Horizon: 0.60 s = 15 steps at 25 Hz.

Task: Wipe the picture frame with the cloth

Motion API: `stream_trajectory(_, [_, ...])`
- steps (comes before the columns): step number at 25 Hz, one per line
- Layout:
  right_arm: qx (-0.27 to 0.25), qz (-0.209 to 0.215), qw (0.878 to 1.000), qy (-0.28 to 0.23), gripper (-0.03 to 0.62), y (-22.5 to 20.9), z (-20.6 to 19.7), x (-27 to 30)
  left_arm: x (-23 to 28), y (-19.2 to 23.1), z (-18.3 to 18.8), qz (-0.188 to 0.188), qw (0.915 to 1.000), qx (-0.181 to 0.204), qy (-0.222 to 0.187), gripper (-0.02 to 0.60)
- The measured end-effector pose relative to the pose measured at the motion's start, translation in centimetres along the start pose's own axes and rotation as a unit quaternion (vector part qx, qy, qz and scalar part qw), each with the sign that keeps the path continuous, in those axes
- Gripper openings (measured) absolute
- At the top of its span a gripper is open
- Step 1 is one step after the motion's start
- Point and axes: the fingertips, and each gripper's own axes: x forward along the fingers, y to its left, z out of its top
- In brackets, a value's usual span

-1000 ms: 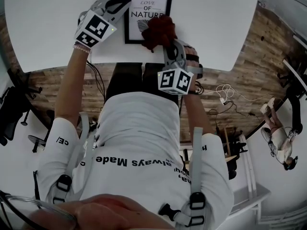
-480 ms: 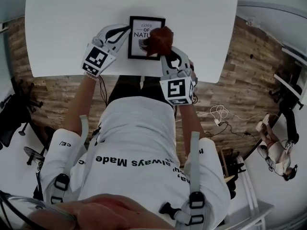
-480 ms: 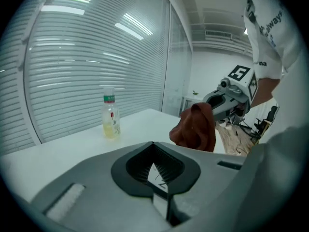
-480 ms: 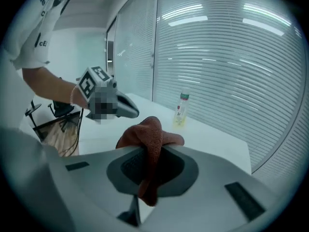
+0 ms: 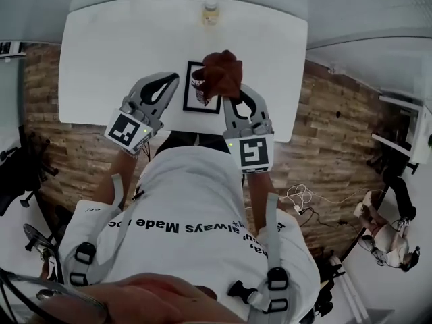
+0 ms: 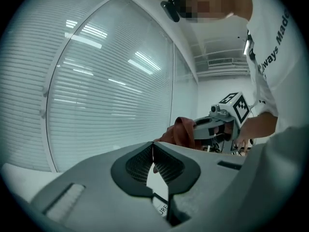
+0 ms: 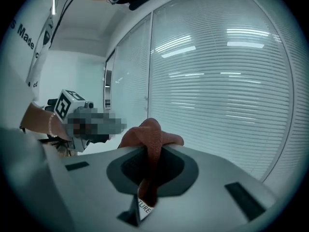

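Note:
The black picture frame (image 5: 196,92) lies flat on the white table (image 5: 115,52), near its front edge. A dark red cloth (image 5: 220,72) hangs bunched over the frame's right half, and my right gripper (image 5: 229,94) is shut on it. The right gripper view shows the cloth (image 7: 150,135) pinched between the jaws, with a bit of the frame's print (image 7: 143,207) below. My left gripper (image 5: 173,79) is held just left of the frame with its jaw tips together and nothing between them. From the left gripper (image 6: 153,147) I see the cloth (image 6: 181,131) and the other gripper beyond it.
A small bottle (image 5: 211,9) stands at the table's far edge, behind the frame. Wood-plank floor (image 5: 317,120) surrounds the table, with cables (image 5: 304,196) to the right. Another person (image 5: 386,236) is at the far lower right. Window blinds (image 7: 231,81) fill both gripper views.
The table and frame look smaller and farther away. Both grippers have lifted, the right one carrying the cloth up off the frame. The left gripper has left the frame's left edge.

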Motion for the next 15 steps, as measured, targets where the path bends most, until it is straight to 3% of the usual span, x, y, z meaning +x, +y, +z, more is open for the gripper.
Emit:
stream_trajectory(10, [0.015, -0.012, 0.997, -0.079, 0.015, 0.4, 9.1, -3.6, -2.1, -3.4, 9.3, 0.002, 0.9952, 0.028, -0.094, 0.003])
stream_trajectory(15, [0.01, -0.005, 0.995, -0.101, 0.015, 0.6, 11.5, -4.5, -2.4, -5.0, 11.9, -0.006, 0.9938, 0.013, -0.11, 0.003])
